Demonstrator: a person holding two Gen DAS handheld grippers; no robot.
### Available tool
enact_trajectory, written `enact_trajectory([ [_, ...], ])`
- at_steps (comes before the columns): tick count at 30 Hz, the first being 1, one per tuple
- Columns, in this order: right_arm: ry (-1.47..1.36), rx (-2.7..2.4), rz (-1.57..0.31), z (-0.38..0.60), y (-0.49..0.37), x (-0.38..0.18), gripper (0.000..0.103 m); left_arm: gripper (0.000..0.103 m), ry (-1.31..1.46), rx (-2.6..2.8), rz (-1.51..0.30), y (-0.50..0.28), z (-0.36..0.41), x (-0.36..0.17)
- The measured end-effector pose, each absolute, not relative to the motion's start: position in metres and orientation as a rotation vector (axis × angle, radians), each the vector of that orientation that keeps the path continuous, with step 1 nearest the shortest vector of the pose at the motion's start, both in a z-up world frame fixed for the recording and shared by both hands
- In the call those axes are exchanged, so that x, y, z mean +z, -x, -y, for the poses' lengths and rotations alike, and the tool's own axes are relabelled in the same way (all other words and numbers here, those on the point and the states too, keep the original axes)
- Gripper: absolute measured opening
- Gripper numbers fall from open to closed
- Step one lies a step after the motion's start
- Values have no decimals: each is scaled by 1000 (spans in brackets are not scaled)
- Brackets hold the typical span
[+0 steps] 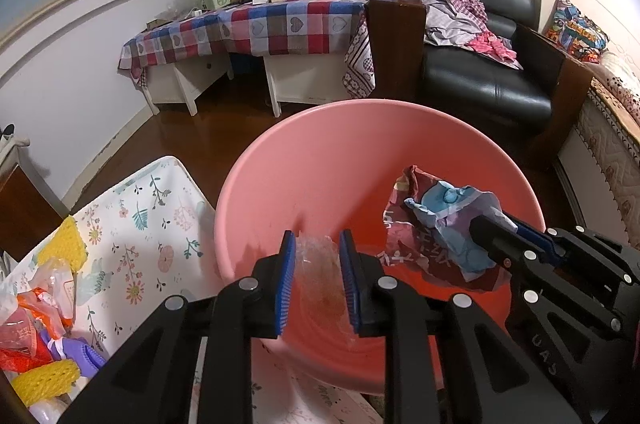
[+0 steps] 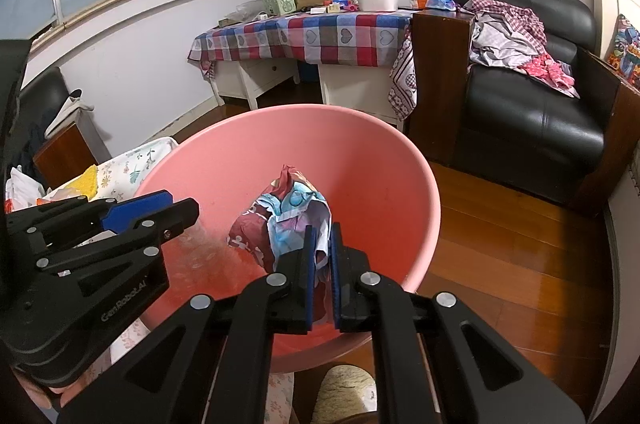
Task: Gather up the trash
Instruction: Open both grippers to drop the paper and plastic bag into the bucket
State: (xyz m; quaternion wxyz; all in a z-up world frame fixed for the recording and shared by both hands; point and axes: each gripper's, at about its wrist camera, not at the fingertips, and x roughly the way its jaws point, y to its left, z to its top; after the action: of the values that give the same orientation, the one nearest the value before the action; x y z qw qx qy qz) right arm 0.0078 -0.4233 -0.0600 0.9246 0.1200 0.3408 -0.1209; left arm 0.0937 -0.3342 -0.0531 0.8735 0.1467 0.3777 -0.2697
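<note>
A pink plastic basin (image 1: 320, 152) stands in front of both grippers; it also shows in the right wrist view (image 2: 384, 164). My left gripper (image 1: 318, 264) is over the basin with its jaws closed on a crumpled clear plastic wrapper (image 1: 320, 264). My right gripper (image 2: 322, 252) is shut on a crumpled red and blue wrapper (image 2: 288, 212), held inside the basin. The same wrapper (image 1: 436, 224) and the right gripper (image 1: 492, 228) show at the right of the left wrist view. The left gripper (image 2: 160, 212) shows at the left of the right wrist view.
A floral cloth (image 1: 152, 216) lies left of the basin with more trash on it: yellow foam nets (image 1: 64, 244), orange and red wrappers (image 1: 32, 324), a purple piece (image 1: 80, 352). Beyond are a checked-cloth table (image 1: 260, 24), a black armchair (image 1: 480, 72) and wooden floor (image 2: 500, 244).
</note>
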Motion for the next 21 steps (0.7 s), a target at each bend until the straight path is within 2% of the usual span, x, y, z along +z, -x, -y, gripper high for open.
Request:
enact_trajectory([
  [14, -245, -256, -697, 429, -8, -59, 7, 26, -303, -558, -790, -91, 334, -51],
  [21, -244, -259, -699, 433, -5, -58, 7, 46, -301, -558, -776, -89, 331, -47],
])
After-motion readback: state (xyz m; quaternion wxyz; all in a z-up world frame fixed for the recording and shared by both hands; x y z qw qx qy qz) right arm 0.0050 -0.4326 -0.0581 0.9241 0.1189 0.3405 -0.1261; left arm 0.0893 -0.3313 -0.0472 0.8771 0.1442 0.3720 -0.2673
